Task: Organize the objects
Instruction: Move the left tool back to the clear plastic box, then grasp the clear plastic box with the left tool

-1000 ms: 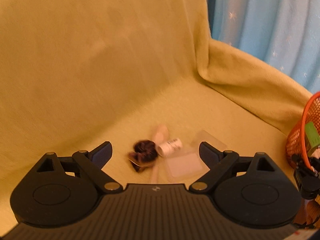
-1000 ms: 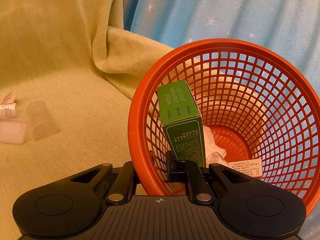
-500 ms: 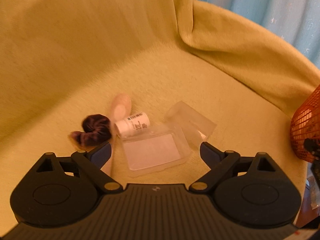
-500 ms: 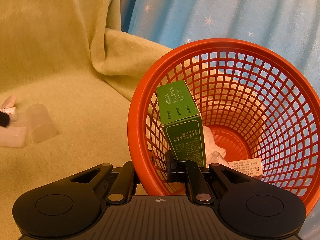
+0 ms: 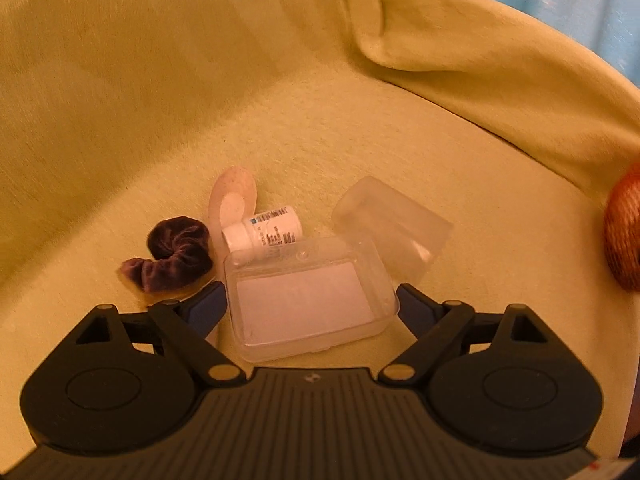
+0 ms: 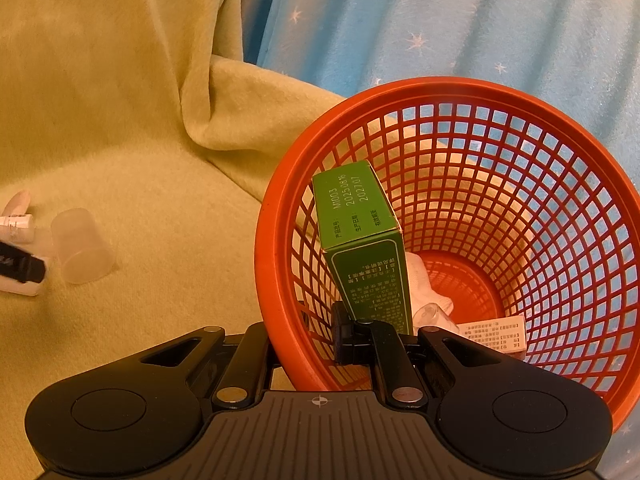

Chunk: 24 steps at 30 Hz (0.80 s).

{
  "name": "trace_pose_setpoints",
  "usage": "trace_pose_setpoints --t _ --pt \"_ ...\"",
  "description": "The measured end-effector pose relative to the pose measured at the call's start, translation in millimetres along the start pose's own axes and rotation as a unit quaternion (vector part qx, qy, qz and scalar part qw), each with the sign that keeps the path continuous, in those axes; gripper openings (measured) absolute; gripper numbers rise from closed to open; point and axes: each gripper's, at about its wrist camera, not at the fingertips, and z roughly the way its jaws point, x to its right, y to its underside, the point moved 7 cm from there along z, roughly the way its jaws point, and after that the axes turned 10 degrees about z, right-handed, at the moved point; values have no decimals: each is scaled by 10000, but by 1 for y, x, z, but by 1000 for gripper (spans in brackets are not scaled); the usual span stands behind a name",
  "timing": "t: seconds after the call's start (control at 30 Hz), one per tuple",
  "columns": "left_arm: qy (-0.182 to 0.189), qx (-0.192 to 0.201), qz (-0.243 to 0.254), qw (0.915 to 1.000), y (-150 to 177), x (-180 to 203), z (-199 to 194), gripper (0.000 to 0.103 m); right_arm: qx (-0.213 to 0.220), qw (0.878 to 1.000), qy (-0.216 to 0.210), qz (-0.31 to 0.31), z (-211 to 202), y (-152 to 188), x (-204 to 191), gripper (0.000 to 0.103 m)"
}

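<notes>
Two grippers in play. Left gripper [image 5: 310, 306] stands wide, jaws just narrowing slightly, straddling the clear box [image 5: 308, 294] without pressing it. Bottle [image 5: 266, 234], scrunchie [image 5: 172, 254] and cup [image 5: 394, 230] lie just beside the box. Right gripper [image 6: 316, 338] pinches the basket [image 6: 500, 92] rim, well apart.

A soft yellow-green plush throw [image 5: 280, 80] covers a seat, its backrest and a rounded armrest [image 6: 248, 92], falling in loose folds, while a light blue curtain [image 6: 460, 20] dotted with small pale stars hangs behind, all under warm, dim indoor light.
</notes>
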Motion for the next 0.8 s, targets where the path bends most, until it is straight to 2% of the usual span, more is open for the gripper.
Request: trace_pose_setpoints --t 0.17,0.3,0.37,0.57,0.8 --pt "152 -54 318 9994 29 -9 -28 89 -4 10000 7 -27 -1 1 0 8" --pt "125 -119 130 9998 55 -25 -45 90 -6 10000 9 -25 -1 1 0 8" --pt "2 -79 -44 10000 64 -31 -51 95 -7 10000 9 -30 -1 1 0 8" --pt "-227 43 -437 9988 69 -31 -51 96 -13 10000 7 -50 -1 3 0 8" --pt "-470 51 -297 9984 68 -24 -42 93 -14 10000 10 -56 -1 3 0 8"
